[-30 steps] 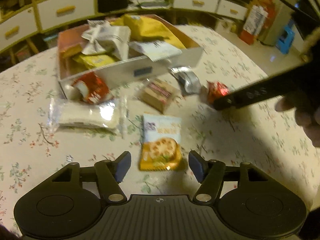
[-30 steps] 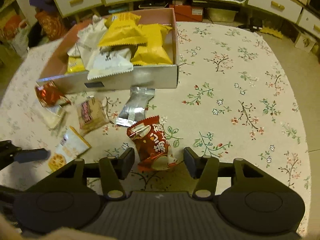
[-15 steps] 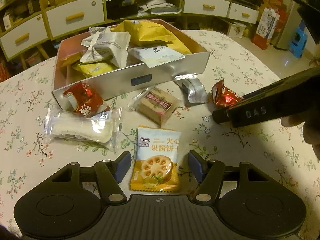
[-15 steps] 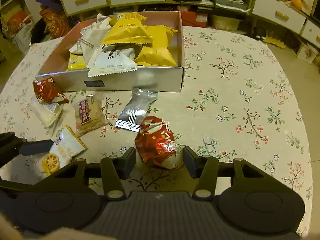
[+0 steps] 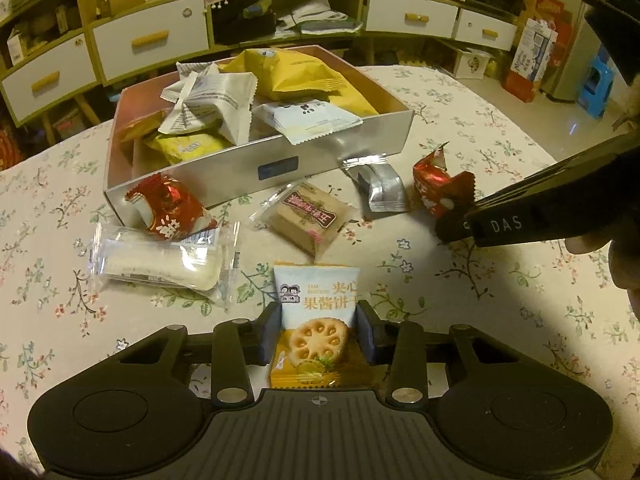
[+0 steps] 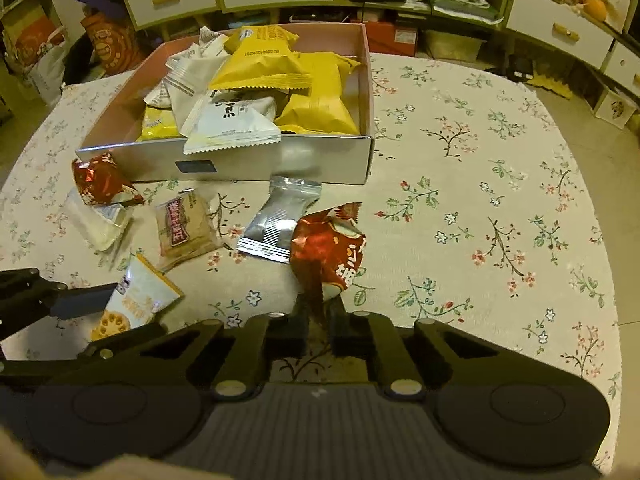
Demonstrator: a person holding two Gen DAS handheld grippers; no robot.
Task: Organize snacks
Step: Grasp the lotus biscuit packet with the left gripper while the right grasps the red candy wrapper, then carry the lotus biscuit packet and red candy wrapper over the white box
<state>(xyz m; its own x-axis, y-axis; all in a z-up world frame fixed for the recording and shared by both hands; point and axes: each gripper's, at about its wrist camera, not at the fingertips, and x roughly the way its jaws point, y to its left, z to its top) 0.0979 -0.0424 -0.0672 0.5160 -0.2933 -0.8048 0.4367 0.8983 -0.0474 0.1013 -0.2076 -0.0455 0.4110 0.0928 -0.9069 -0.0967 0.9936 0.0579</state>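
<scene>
Claws closing, both now gripping | left claw pinches biscuit packet on flowered surface | right claw clamps red snack bag, silver packet touching it | box full of snacks beyond; brown cake between | open surface lies right of box.

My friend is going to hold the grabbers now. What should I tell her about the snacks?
Left gripper: jaws just closed on the jam biscuit packet.
Right gripper: jaws just closed, pinching the red snack by its lower edge.
Box: already holds yellow and white packets.
Still on the table: another red snack, the clear-wrapped roll, the brown cake, the silver packet.
Left: put both held snacks in the box, then the rest.
</scene>
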